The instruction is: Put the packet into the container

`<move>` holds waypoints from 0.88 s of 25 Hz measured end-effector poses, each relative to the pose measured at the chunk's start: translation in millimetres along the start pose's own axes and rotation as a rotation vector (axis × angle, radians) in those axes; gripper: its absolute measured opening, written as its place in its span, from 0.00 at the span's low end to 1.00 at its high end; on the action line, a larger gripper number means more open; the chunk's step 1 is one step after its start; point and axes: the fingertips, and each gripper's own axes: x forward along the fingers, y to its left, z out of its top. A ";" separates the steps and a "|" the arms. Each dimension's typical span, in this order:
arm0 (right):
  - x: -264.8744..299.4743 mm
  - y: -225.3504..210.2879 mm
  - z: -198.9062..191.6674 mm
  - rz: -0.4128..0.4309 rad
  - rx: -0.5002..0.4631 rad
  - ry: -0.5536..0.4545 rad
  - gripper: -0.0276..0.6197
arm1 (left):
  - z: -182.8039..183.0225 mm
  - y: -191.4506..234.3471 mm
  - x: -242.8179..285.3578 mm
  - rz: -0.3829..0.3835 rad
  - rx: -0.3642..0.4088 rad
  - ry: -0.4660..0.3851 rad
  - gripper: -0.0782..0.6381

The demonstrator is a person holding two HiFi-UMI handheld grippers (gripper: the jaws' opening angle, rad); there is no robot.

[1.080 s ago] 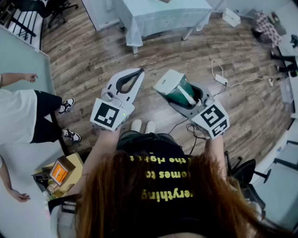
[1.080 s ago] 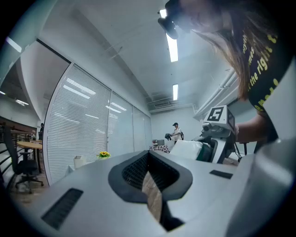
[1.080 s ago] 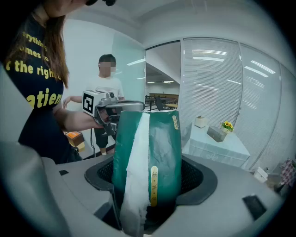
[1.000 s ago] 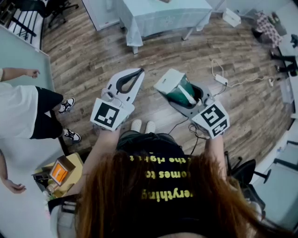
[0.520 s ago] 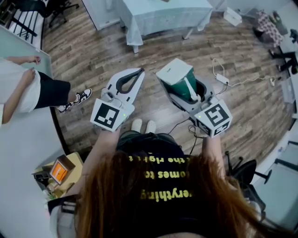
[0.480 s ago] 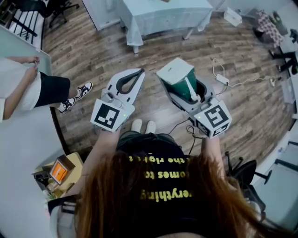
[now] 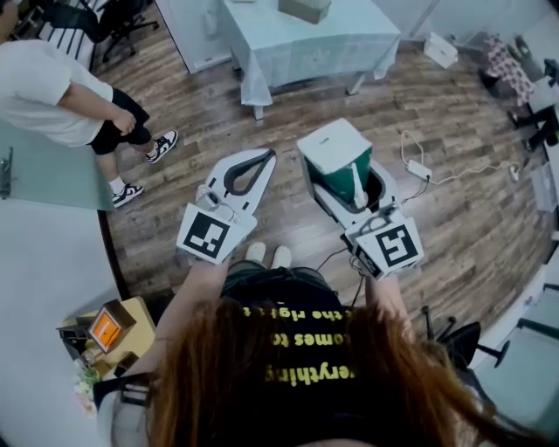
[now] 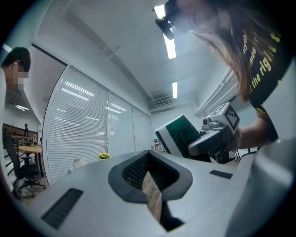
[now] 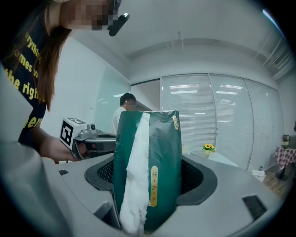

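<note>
My right gripper (image 7: 351,182) clamped on the green and white packet (image 9: 159,157), my left gripper (image 7: 260,159) closed with nothing in it, both over wooden floor (image 7: 175,131)

A wood-plank floor (image 7: 454,218) runs to a table (image 7: 332,44) draped in pale cloth and bearing what looks like a cardboard box (image 7: 304,9), while blind-covered glass walls (image 8: 83,125) stand under strip lights (image 8: 169,46) in a white ceiling (image 8: 115,37).
</note>
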 end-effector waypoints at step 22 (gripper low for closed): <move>33.4 -45.1 35.2 -0.084 0.006 -0.155 0.59 | 5.0 48.4 40.7 0.028 0.014 -0.055 0.11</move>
